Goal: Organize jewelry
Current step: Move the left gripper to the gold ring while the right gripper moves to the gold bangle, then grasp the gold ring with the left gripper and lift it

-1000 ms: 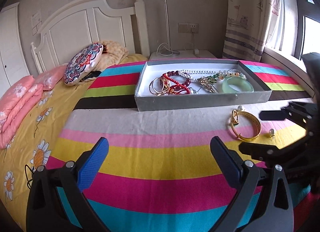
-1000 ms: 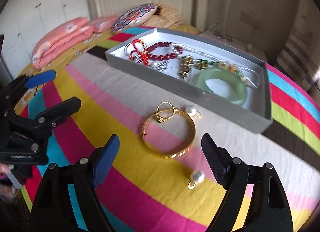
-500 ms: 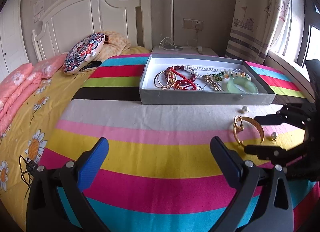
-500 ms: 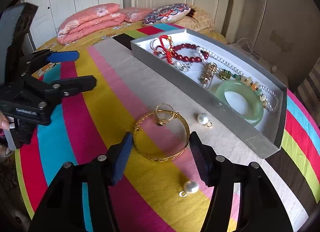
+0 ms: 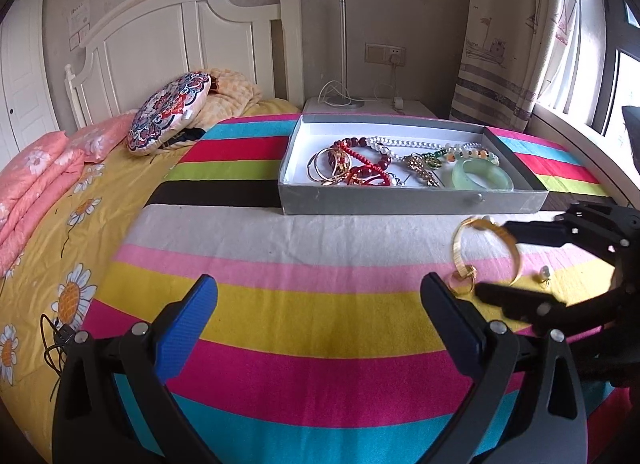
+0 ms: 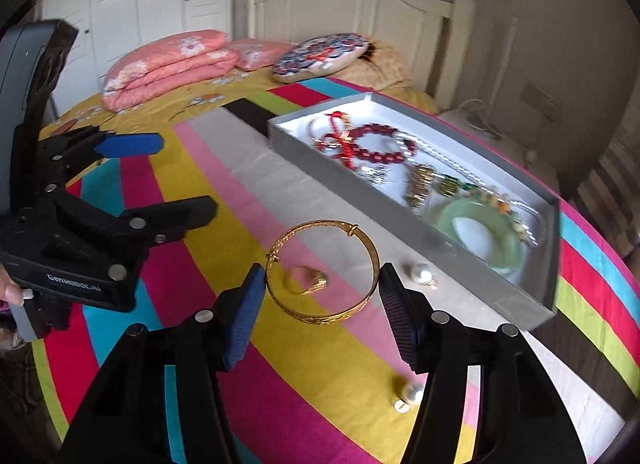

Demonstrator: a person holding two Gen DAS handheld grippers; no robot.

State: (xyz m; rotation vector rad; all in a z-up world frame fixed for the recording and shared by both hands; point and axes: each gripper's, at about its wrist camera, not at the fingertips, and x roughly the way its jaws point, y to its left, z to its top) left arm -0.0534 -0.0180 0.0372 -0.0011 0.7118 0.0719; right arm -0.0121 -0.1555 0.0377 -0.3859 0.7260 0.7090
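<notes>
A gold bangle (image 6: 324,272) sits between the blue pads of my right gripper (image 6: 322,284), which is shut on it from both sides. In the left wrist view the bangle (image 5: 486,252) stands tilted up off the striped cloth, between the black fingers of the right gripper (image 5: 494,260). A gold ring (image 6: 310,282) lies on the cloth inside the bangle. Two pearl earrings (image 6: 422,274) (image 6: 412,394) lie loose nearby. The grey box (image 6: 360,188) holds red beads, a pearl strand and a green jade bangle (image 6: 480,232). My left gripper (image 5: 320,292) hovers open and holds nothing.
The box (image 5: 400,202) lies across the far part of the striped cloth on a bed. Pink quilts (image 6: 168,68) and a patterned cushion (image 5: 170,118) lie toward the white headboard. A nightstand with a lamp stands behind the box. A person's fingers (image 6: 12,294) hold the left gripper's handle.
My right gripper's jaws have narrowed from wide open onto the gold bangle, and the bangle now stands tilted off the cloth. The ring lies inside the bangle. The left gripper has stayed open.
</notes>
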